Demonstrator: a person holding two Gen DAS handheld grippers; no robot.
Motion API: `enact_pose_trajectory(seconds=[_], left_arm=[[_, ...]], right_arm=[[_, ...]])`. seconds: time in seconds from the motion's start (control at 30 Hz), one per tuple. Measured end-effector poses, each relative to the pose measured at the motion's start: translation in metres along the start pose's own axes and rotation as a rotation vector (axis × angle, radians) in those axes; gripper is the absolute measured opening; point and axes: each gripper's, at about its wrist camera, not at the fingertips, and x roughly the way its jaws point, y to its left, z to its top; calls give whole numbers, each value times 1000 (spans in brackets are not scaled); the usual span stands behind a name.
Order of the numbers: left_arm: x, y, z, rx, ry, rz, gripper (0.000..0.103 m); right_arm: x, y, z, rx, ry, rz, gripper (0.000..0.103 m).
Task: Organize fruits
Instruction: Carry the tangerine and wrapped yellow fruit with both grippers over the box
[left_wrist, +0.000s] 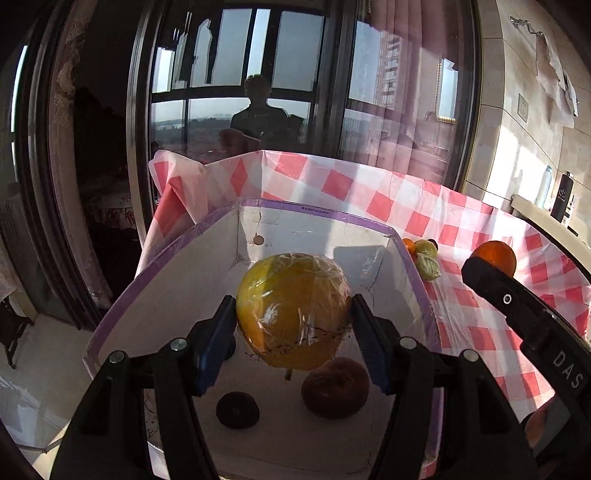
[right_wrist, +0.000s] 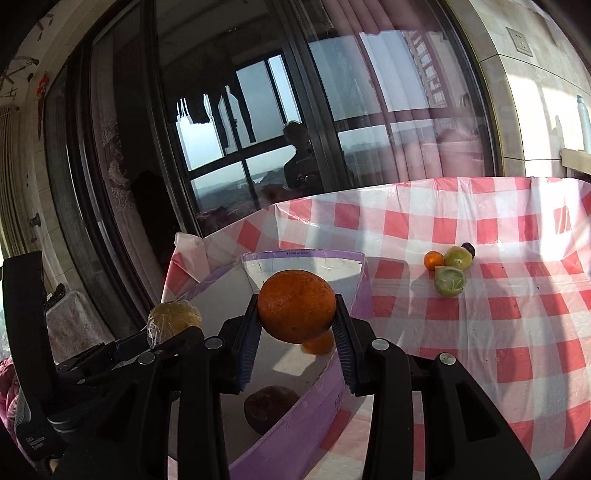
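Note:
My left gripper (left_wrist: 293, 317) is shut on a large yellow fruit wrapped in plastic film (left_wrist: 293, 310) and holds it above the inside of a white box with a purple rim (left_wrist: 413, 258). On the box floor lie a reddish-brown fruit (left_wrist: 335, 387) and a dark round fruit (left_wrist: 237, 410). My right gripper (right_wrist: 297, 310) is shut on an orange (right_wrist: 296, 305) and holds it over the box's right wall (right_wrist: 295, 417). The wrapped yellow fruit also shows at the left of the right wrist view (right_wrist: 173, 319).
The checked red-and-white tablecloth (right_wrist: 480, 350) covers the table. A small group of fruits lies on it: a small orange (right_wrist: 433, 260), two greenish fruits (right_wrist: 450, 281) and a dark one (right_wrist: 468, 249). A glass sliding door stands behind the table. Bottles stand on a ledge at the right (left_wrist: 545, 186).

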Motion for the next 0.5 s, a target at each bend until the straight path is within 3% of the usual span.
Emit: enact_pose_trajectory(seconds=[0.5], left_arm=[[36, 27, -7, -2, 110, 3, 63]], right_arm=[[69, 44, 3, -239, 288, -110, 38]])
